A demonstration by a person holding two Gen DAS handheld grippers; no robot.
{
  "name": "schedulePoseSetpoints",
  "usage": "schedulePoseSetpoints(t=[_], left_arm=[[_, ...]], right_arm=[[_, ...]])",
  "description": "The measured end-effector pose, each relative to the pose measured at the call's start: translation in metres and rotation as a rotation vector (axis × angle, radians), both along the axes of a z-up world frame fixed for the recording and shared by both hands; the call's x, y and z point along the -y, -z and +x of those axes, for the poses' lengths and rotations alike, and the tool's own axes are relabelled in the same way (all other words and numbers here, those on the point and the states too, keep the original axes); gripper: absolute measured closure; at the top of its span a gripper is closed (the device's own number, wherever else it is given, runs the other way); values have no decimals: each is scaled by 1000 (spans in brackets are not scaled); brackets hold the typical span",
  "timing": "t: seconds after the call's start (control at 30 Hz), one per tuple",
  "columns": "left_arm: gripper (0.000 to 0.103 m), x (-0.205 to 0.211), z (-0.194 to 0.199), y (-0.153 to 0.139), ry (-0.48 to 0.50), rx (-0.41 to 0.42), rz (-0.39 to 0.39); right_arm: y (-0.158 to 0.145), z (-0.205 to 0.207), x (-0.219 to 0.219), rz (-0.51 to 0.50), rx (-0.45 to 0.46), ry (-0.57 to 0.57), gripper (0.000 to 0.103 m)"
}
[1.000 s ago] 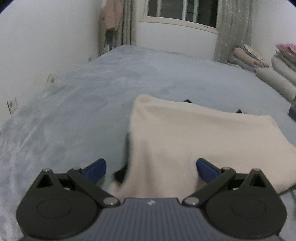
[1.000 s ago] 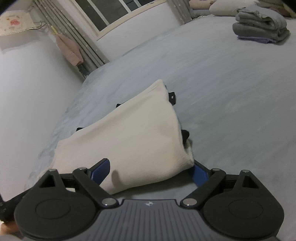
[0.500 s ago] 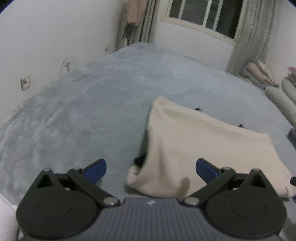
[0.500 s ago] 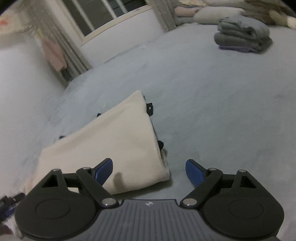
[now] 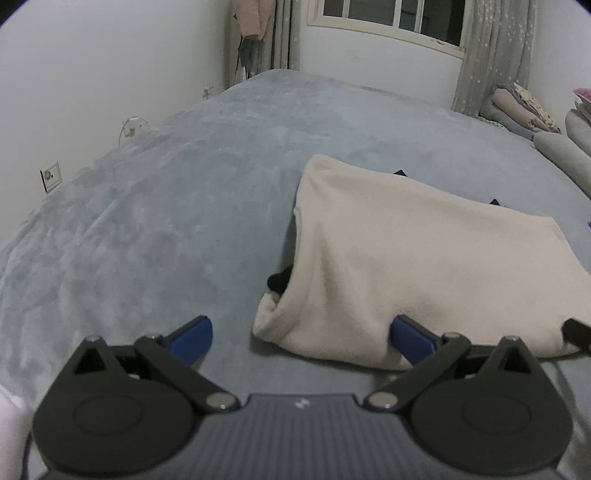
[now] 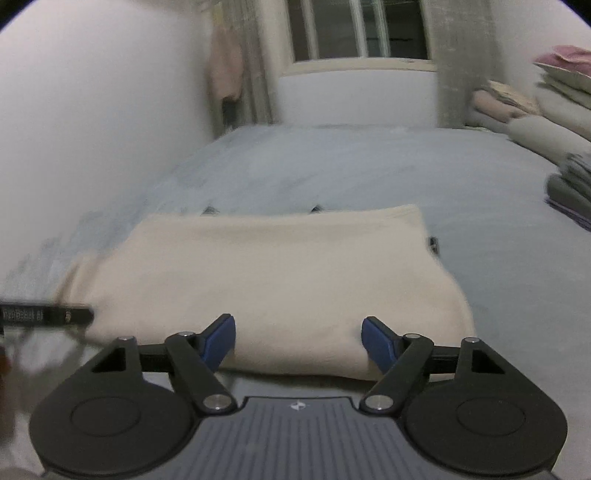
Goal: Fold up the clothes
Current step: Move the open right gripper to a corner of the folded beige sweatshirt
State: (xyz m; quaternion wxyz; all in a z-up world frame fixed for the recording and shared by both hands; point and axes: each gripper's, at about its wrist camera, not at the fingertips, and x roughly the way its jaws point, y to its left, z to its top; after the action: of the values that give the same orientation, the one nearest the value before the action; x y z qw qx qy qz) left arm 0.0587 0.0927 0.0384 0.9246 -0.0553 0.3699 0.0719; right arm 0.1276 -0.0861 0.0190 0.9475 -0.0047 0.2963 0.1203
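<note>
Left wrist view shows the cream garment [image 5: 417, 258] lying folded on the grey-blue bed [image 5: 184, 206], a little to the right of the middle of the picture. Some black fabric [image 5: 280, 281] comes out from its open left side, and two small black tips show behind its far edge. The left claw [image 5: 301, 334] stands wide, with nothing between its blue fingertips [image 5: 192, 334]; its right fingertip is just at the near edge of the garment, but I cannot tell if it touches. In the right wrist view, which is blurred, the same garment [image 6: 273, 273] lies across the picture, and the right claw [image 6: 299, 341] is also wide and holds nothing, with both blue tips in front of the near edge of the cloth. At the left border of this view a dark bar with unclear white print [image 6: 44, 315] comes in. Farther on the bed, at the right, there is a stack of grey folded clothes [image 6: 569, 188] and some pillows [image 5: 521, 110]. Behind the bed are a window [image 5: 391, 14], curtains [image 5: 495, 51] and a pink garment [image 5: 251, 18] hanging in the corner. The white wall [image 5: 92, 74] on the left has a socket [image 5: 51, 176].
</note>
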Motion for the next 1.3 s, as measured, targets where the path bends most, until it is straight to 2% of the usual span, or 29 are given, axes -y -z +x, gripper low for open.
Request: schedulePoseSetpoints(t=[0.1, 0.23, 0.5, 0.6, 0.7, 0.87, 0.97, 1.03, 1.17, 1.3], left_arm=[[0, 0, 1, 3, 8, 1, 21], [0, -2, 1, 3, 7, -1, 15], [0, 0, -3, 2, 10, -3, 19], [0, -1, -3, 2, 9, -6, 14], [0, 0, -2, 2, 9, -8, 14], [0, 0, -2, 1, 8, -9, 11], [0, 1, -2, 1, 5, -12, 8], [0, 0, -1, 1, 3, -16, 5], [0, 1, -1, 1, -1, -15, 6], [0, 1, -1, 2, -2, -14, 5]], right_arm=[[7, -3, 1, 1, -19, -4, 27], [0, -13, 5, -6, 3, -7, 28], [1, -8, 3, -34, -19, -6, 27], [-7, -10, 18, 14, -34, 36, 27], [-16, -11, 46, 109, -71, 118, 26], [-21, -9, 92, 296, -194, 238, 25], [-16, -14, 104, 294, -230, 302, 25], [-15, -16, 105, 298, -229, 294, 25], [-7, -14, 101, 344, -213, 308, 14], [-1, -16, 96, 425, -167, 312, 13]])
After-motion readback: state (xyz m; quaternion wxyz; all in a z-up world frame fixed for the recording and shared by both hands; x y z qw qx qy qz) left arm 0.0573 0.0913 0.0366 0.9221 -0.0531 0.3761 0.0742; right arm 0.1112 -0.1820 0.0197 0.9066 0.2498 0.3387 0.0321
